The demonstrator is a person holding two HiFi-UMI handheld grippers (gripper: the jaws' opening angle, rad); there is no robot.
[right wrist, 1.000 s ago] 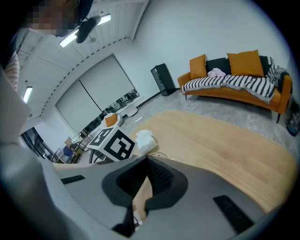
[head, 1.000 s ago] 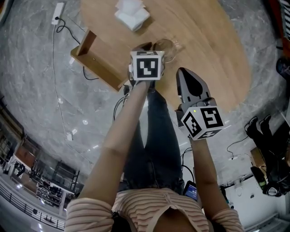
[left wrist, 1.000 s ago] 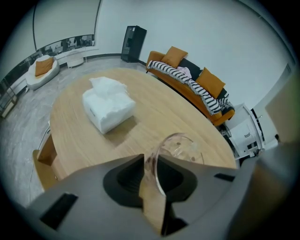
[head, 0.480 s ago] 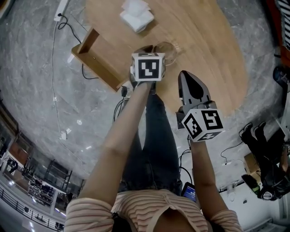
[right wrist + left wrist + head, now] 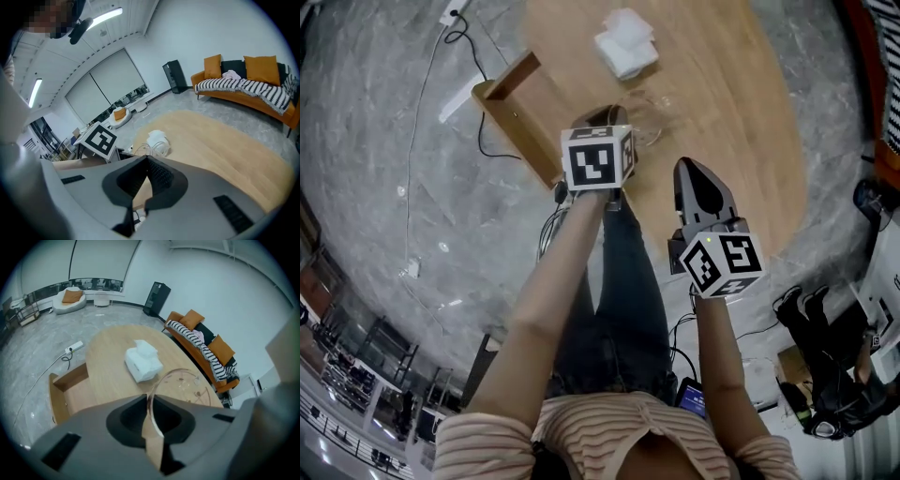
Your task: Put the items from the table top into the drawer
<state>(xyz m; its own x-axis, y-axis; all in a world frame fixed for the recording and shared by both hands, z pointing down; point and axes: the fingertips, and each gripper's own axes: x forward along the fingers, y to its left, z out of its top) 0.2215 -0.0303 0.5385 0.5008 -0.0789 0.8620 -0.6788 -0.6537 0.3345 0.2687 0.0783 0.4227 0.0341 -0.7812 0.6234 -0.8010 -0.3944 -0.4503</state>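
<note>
My left gripper (image 5: 602,118) is shut on the rim of a clear glass bowl (image 5: 649,120) at the near edge of the round wooden table (image 5: 731,103). In the left gripper view the thin rim (image 5: 154,404) runs between the jaws, which have just been closing on it; the bowl (image 5: 190,385) spreads out beyond them. A white tissue pack (image 5: 626,43) (image 5: 143,362) lies farther back on the table. The open wooden drawer (image 5: 517,105) (image 5: 70,392) juts out at the table's left. My right gripper (image 5: 695,169) (image 5: 146,158) hovers shut and empty over the near table edge.
A white power strip with a black cable (image 5: 455,11) (image 5: 74,347) lies on the grey marble floor left of the drawer. An orange sofa with a striped throw (image 5: 206,350) (image 5: 248,89) and a black speaker (image 5: 157,298) stand beyond the table. The person's legs (image 5: 614,300) are under both grippers.
The left gripper has carried the glass bowl leftward along the table edge, toward the drawer and away from the tissue pack. The right gripper has shifted only a little.
</note>
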